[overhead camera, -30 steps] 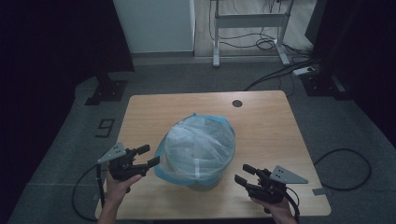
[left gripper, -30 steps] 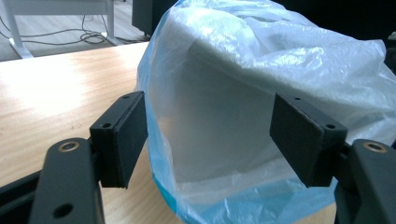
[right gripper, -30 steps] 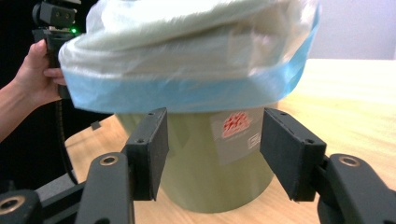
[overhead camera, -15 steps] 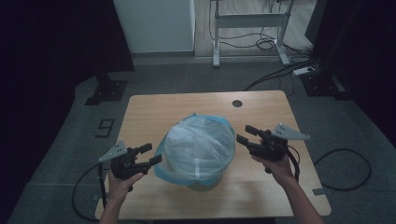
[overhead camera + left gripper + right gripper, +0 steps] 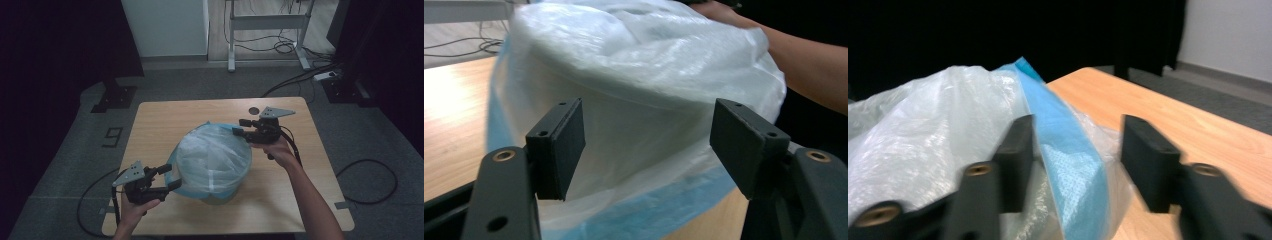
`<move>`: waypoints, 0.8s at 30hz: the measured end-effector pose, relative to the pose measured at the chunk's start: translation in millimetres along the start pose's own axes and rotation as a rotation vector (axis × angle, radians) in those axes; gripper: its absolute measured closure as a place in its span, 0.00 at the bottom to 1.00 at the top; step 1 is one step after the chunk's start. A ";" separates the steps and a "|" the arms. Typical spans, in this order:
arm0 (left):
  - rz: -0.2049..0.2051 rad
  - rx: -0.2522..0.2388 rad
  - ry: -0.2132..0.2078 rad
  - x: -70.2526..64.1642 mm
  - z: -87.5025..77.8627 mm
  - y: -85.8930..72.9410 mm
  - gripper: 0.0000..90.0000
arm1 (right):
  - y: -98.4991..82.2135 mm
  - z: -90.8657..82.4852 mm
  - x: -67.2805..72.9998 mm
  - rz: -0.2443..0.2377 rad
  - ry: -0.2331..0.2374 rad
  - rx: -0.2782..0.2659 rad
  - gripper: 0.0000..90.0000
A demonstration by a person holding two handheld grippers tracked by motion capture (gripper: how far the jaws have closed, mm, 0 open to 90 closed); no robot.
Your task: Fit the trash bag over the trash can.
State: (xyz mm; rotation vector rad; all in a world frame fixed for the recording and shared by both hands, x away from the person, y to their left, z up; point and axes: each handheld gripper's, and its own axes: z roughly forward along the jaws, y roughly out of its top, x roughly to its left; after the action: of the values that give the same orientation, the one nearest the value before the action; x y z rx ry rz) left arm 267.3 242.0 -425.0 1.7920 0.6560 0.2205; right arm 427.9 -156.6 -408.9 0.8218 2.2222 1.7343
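Both forearms bare, no sleeves seen. Left tool (image 5: 167,178): black body, grey three-cornered plate on top, black cable trailing off the surface's near-left corner. Right tool (image 5: 239,126): same black build, grey plate, black cable. Flat black rectangular pads (image 5: 558,145), small screw holes, brass-coloured pivot bushings.

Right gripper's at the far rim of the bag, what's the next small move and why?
Probably keep closing the right gripper on the blue rim of the bag. Its fingers have just been closing, the blue edge stands between them, yet they do not press it. The left gripper waits open at the near side.
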 end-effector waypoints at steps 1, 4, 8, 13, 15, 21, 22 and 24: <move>0.003 0.005 -0.003 -0.9 0.7 -0.7 0.33 | 0.4 1.7 -0.8 -0.002 0.005 0.005 0.60; 0.011 0.012 -0.015 -2.4 1.6 -3.0 0.33 | 2.7 3.1 -0.9 0.002 0.043 0.001 0.77; 0.028 0.022 -0.034 -5.7 2.4 -5.8 0.34 | 7.0 3.2 1.2 0.002 0.042 -0.006 0.87; 0.064 0.055 -0.043 -11.8 7.8 -10.0 0.37 | 7.7 4.5 -2.5 0.036 0.017 -0.020 0.98; 0.081 0.066 -0.042 -13.3 10.2 -12.0 0.40 | 6.1 6.2 -5.1 0.056 0.012 -0.015 0.99; 0.148 0.090 -0.023 -20.0 17.8 -16.3 0.53 | -2.6 12.6 -8.5 0.125 0.004 -0.009 0.98; 0.158 0.091 -0.020 -21.3 19.3 -17.1 0.55 | -4.7 13.1 -8.9 0.132 0.001 -0.008 0.98; 0.177 0.091 -0.007 -23.5 21.9 -18.3 0.58 | -8.4 13.9 -8.8 0.136 -0.005 -0.007 0.98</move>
State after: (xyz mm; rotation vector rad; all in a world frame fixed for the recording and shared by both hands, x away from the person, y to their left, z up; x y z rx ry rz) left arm 252.2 214.7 -445.0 1.9392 0.5091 0.3074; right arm 439.3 -151.2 -422.4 0.9951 2.2023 1.7958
